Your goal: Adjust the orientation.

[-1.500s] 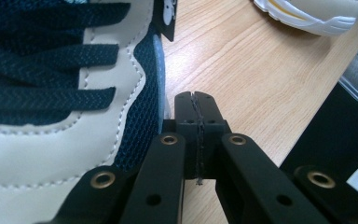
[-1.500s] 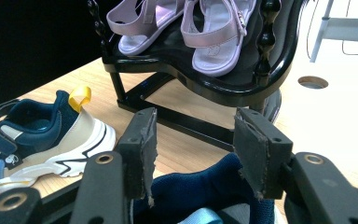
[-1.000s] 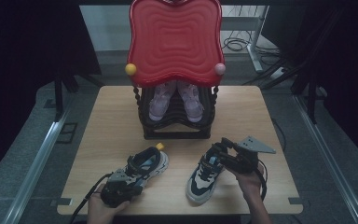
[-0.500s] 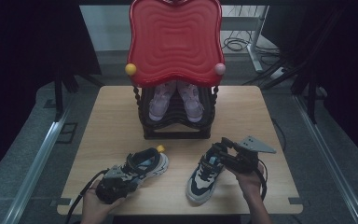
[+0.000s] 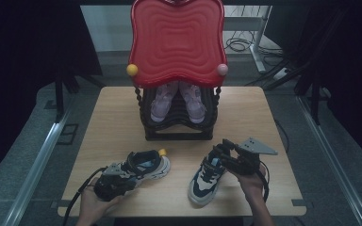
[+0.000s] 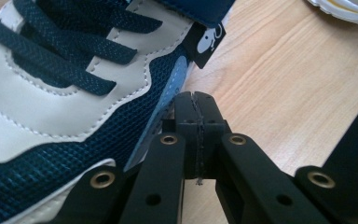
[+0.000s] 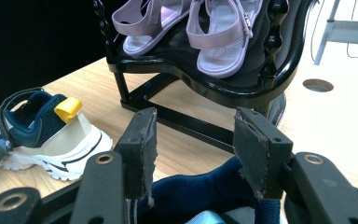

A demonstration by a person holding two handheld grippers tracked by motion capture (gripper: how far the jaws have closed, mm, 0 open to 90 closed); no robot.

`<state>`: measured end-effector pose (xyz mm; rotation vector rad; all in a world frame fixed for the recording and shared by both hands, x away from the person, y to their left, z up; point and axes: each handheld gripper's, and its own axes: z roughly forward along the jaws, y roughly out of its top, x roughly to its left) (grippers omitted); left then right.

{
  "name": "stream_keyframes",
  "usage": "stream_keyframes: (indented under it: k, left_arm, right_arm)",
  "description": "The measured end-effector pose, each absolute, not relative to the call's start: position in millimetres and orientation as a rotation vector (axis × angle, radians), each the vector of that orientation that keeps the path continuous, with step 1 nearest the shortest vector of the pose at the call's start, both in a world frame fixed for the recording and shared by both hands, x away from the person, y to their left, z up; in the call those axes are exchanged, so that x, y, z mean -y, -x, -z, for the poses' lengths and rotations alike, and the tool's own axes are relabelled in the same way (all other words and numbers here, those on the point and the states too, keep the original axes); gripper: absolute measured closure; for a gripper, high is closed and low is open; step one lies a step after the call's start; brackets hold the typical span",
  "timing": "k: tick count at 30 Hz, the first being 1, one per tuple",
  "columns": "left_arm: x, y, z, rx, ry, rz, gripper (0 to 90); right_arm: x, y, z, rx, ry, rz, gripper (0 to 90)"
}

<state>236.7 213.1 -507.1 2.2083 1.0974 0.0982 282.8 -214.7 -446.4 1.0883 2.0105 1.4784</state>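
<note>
Wooden counter (image 5: 245,113) carries two sneakers before a black shoe rack (image 5: 176,129): the left tool (image 6: 196,135) is closed tight and empty beside the left sneaker (image 5: 146,165), while the right tool (image 7: 193,140) stands wide over the right sneaker (image 5: 207,176), so I judge gripping comes next.

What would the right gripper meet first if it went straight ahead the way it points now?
Probably the black shoe rack holding the purple sandals. The right gripper, jaws open over the heel of the navy sneaker, aims over bare table at the rack's lower frame, though depth is hard to judge.
</note>
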Motion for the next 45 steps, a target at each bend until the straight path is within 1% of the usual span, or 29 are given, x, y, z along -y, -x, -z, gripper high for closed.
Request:
stream_keyframes:
  k: [18, 30, 45]
  left_arm:
    - [-225.6, -254.9, 504.1, -1.127, -2.226, -0.126, 89.9]
    - [-238.6, -269.1, 503.6, -1.181, -2.210, -0.138, 89.9]
    - [-244.9, -292.1, 507.3, -1.259, -2.160, -0.150, 89.8]
  right_arm:
    - [215.0, -283.3, 446.8, -2.005, -1.100, -1.469, 49.6]
    - [215.1, -283.3, 446.9, -2.003, -1.105, -1.467, 49.5]
    - [213.2, -283.8, 448.5, -2.010, -1.107, -1.462, 49.5]
